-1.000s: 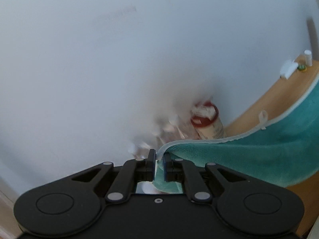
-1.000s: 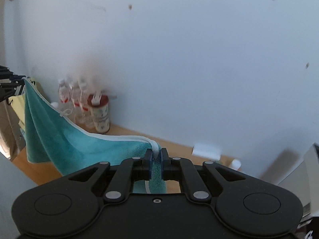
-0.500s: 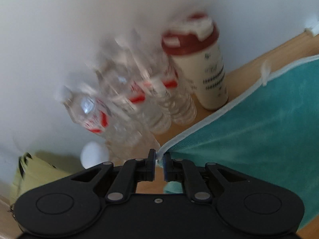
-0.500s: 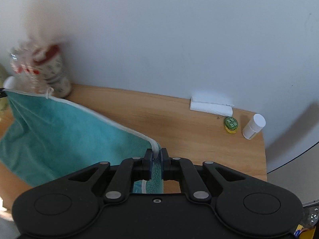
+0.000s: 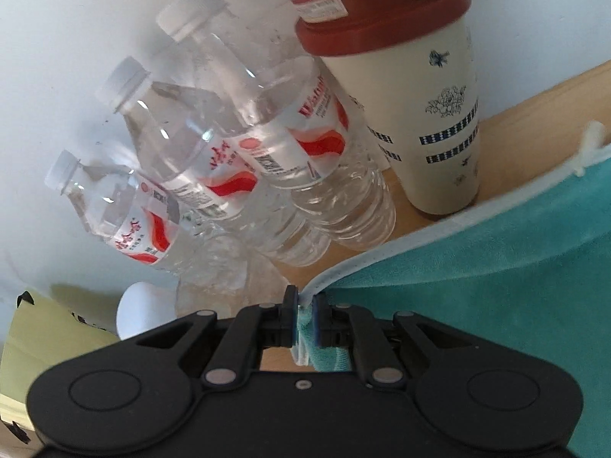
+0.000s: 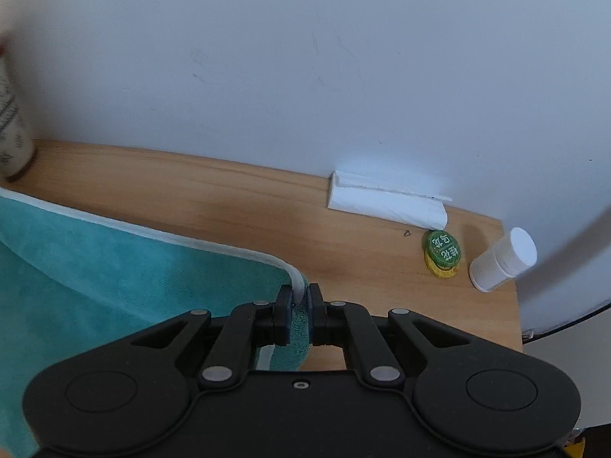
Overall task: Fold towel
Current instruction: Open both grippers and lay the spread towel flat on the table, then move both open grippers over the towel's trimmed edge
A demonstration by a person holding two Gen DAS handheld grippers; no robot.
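Towel: teal terry cloth (image 5: 477,278) with a pale, whitish bound hem along its upper edge; the pile looks short and soft, with faint shading where it sags. It hangs stretched between the two grippers above the wooden tabletop (image 6: 229,198), its hem running as a sagging line from one pinched corner to the other.
Hang loop: a small white loop (image 5: 588,145) stands up from the hem, in the left wrist view toward the right edge.
Left gripper: black fingers pressed together on one corner of the towel (image 5: 304,303); a fold of teal cloth and white hem bunches between and just below the pads.
Right gripper: likewise clamped on the opposite corner (image 6: 299,297), the hem curving down into the pinch and a teal flap hanging beneath.
Tumbler: cream cup with blue floral print and a dark red lid (image 5: 427,107), standing on the table just behind the towel's hem, against the white wall.
Water bottles: three clear plastic bottles (image 5: 267,145) with red-and-white labels and white caps, clustered just beside the tumbler.
Yellow-green item: a pale object (image 5: 42,339) at the lower left of the left view; what it is cannot be told.
Far end of table: a folded white tissue (image 6: 385,200) against the wall, a green-topped yellow cap (image 6: 443,253) near it, and a white cylindrical container (image 6: 502,259) lying just beside the cap.
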